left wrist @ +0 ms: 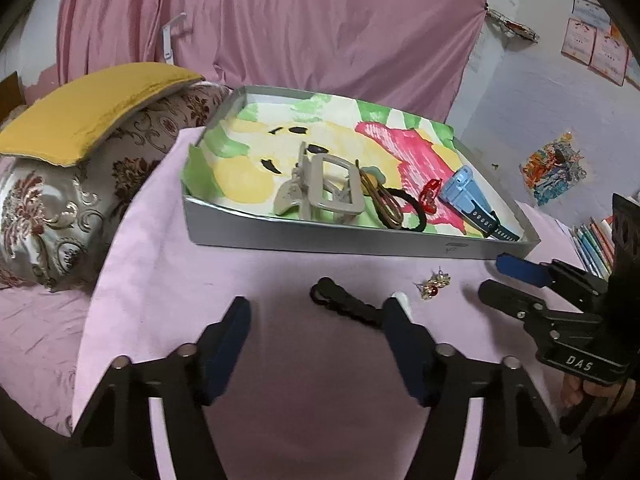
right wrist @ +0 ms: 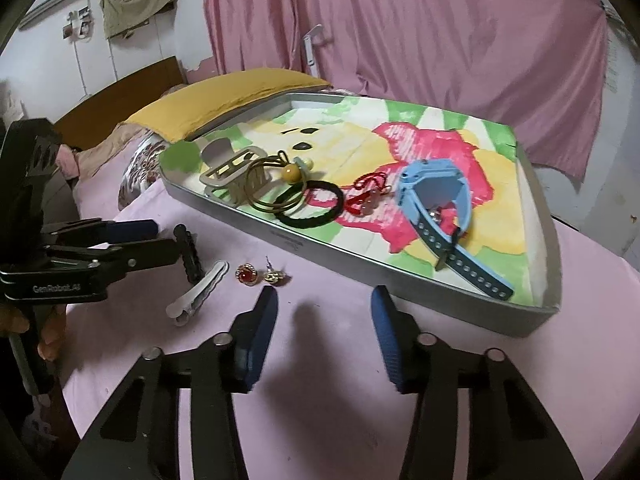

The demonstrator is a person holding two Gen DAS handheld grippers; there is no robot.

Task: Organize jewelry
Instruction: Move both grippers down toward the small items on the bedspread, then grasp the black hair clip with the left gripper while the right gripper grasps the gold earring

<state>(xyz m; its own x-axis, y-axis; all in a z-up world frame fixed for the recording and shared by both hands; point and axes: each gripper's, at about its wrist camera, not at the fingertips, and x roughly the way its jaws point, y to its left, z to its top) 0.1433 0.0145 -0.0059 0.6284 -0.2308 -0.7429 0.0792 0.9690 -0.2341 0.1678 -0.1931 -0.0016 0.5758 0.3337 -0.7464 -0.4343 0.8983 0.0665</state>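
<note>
A grey tray (left wrist: 320,242) (right wrist: 360,264) lined with a painted sheet holds a beige claw clip (left wrist: 320,192) (right wrist: 236,176), hair ties (right wrist: 308,204), a red ornament (right wrist: 368,192) and a blue watch (left wrist: 466,196) (right wrist: 436,196). On the pink cloth in front lie a black clip (left wrist: 344,304) (right wrist: 188,254), a white hair clip (right wrist: 196,294) and two gold earrings (left wrist: 432,286) (right wrist: 260,276). My left gripper (left wrist: 320,320) (right wrist: 160,236) is open and empty over the black clip. My right gripper (right wrist: 324,308) (left wrist: 492,276) is open and empty, just right of the earrings.
Pillows (left wrist: 60,184) with a yellow cushion (left wrist: 92,108) lie left of the tray. A pink curtain (right wrist: 440,40) hangs behind. Books (left wrist: 592,244) stand at the right edge. The pink cloth (right wrist: 320,360) stretches in front of the tray.
</note>
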